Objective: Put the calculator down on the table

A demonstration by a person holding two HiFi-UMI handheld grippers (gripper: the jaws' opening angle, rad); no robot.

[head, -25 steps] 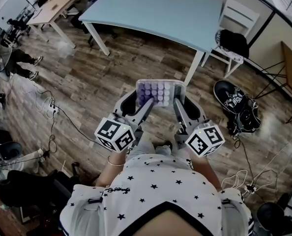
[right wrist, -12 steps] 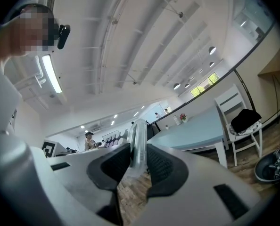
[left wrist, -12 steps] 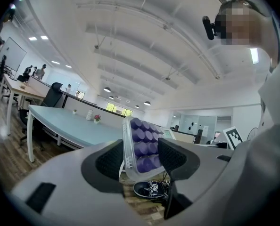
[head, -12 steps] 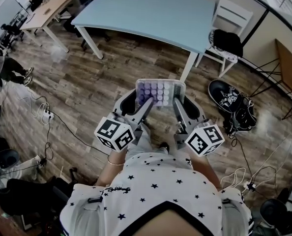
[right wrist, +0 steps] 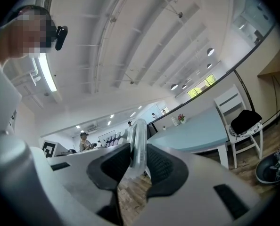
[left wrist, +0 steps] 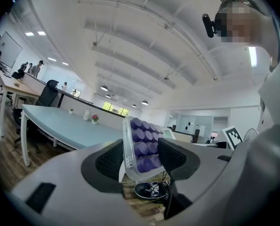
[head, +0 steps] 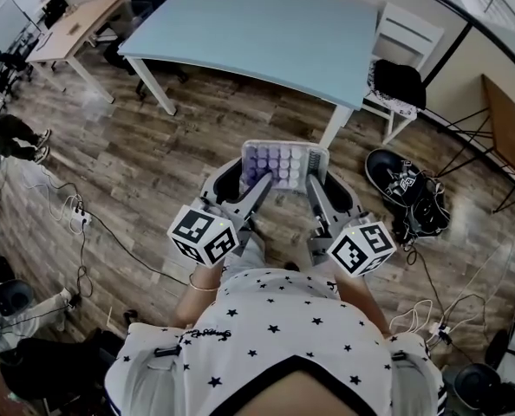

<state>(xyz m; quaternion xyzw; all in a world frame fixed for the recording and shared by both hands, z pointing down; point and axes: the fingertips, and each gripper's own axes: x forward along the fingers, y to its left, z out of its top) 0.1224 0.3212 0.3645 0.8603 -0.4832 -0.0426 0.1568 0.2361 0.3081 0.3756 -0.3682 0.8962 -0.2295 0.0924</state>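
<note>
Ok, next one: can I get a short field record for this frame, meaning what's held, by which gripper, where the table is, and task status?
held object: calculator, clear casing, purple keys
left gripper: closed on the calculator's near left part
right gripper: closed on its near right edge
calculator position: in the air, over the wooden floor
table: light blue top, ahead of both grippers, not under the calculator
task status: calculator not yet set down

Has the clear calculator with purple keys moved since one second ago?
Yes. The clear purple-keyed calculator is now nearer the light blue table; the gap to its white front leg has shrunk.
</note>
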